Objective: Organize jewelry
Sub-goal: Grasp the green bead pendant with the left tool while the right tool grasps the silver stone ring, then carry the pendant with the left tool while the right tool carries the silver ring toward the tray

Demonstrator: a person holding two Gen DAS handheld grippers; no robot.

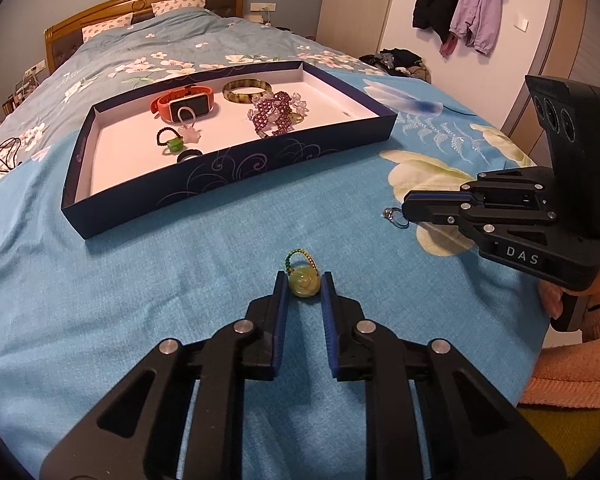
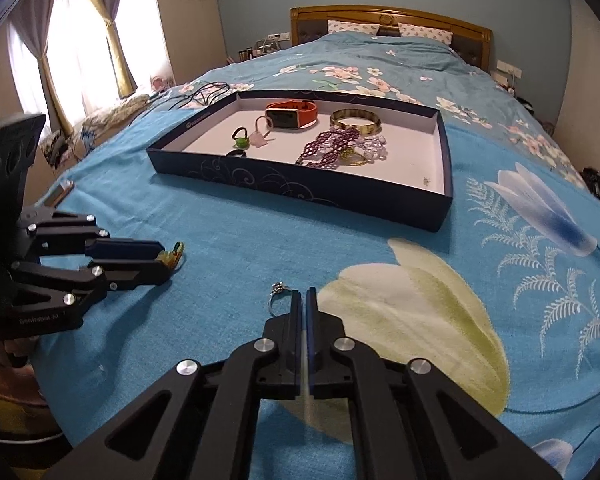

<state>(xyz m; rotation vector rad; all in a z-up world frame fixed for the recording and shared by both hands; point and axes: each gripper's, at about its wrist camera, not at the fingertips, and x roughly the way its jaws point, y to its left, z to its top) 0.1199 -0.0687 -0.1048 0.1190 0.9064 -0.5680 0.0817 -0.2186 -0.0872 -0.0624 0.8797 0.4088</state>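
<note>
Looking along the left tongs (image 1: pixel 304 286) in the left wrist view: the two blue-padded fingers stand narrowly apart with a green stone ring (image 1: pixel 303 280) between them, its stone touching both pads; grip reads as closed on the ring. The ring's beaded loop pokes out toward 12 o'clock, and the ring sits on the blue floral bedspread (image 1: pixel 180 280). At 11 o'clock lies a dark blue tray (image 1: pixel 228 184) with a white floor. Inside it: an orange watch (image 1: pixel 186 104), a tortoiseshell bangle (image 1: pixel 247 91) to the watch's 3 o'clock, a purple bead heap (image 1: pixel 274 114), a second green ring (image 1: pixel 171 140) and a black ring (image 1: pixel 189 156) close to the near wall. At 3 o'clock the right tongs (image 1: pixel 406 206) point toward 9 o'clock, seen side-on, with a silver ring (image 1: pixel 396 216) at their tips. A hand (image 1: pixel 556 300) holds the right tool's grip.

Right wrist view: the right tongs (image 2: pixel 305 300) are closed, the pads all but meeting. The silver ring (image 2: pixel 278 298) lies on the bedspread (image 2: pixel 228 240) against the outer side of the left finger, at 10 o'clock from the tips; cannot tell whether its band is pinched. The left tongs (image 2: pixel 168 260) sit at 9 o'clock with the green stone ring (image 2: pixel 172 256) at their tips. The tray (image 2: pixel 300 192) lies at 12 o'clock, jewelry inside.
</note>
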